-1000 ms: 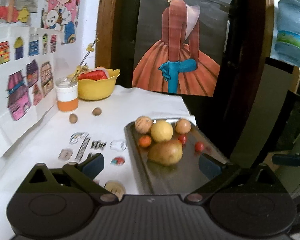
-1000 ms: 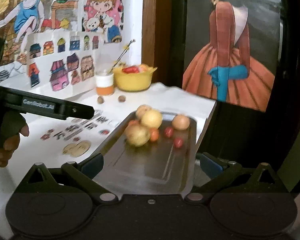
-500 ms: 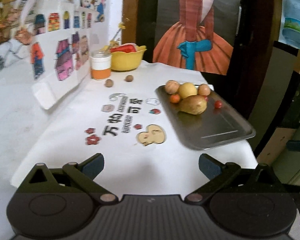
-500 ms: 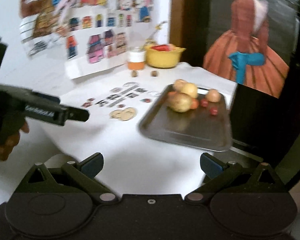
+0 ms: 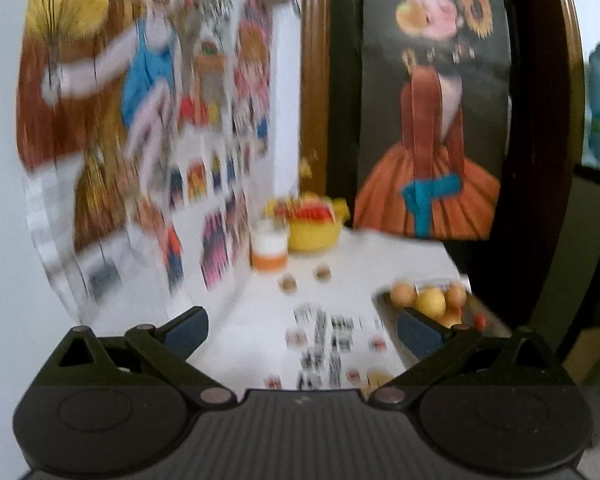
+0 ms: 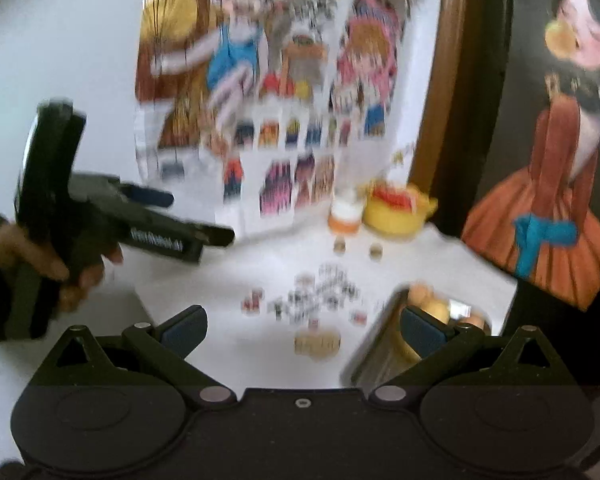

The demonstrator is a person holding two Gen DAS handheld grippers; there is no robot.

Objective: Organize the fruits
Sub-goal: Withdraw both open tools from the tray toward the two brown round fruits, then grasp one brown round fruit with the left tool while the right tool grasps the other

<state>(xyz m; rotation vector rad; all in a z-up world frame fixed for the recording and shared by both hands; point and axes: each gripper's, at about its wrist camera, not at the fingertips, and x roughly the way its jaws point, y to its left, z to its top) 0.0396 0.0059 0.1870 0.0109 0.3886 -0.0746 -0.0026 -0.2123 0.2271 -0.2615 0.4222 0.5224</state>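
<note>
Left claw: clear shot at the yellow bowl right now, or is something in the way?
Probably yes. The left claw is open and empty, and the yellow bowl sits at the table's far end. Only the cup beside it and two small nuts lie near that path. It is far off, though.

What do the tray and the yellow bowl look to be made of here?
The tray looks like metal: grey, with a dull sheen and a thin raised rim, though blur leaves the finish uncertain. The yellow bowl looks like plastic: uniform opaque bright yellow with a moulded lip, matte to slightly glossy. Motion blur in both views prevents certainty.
</note>
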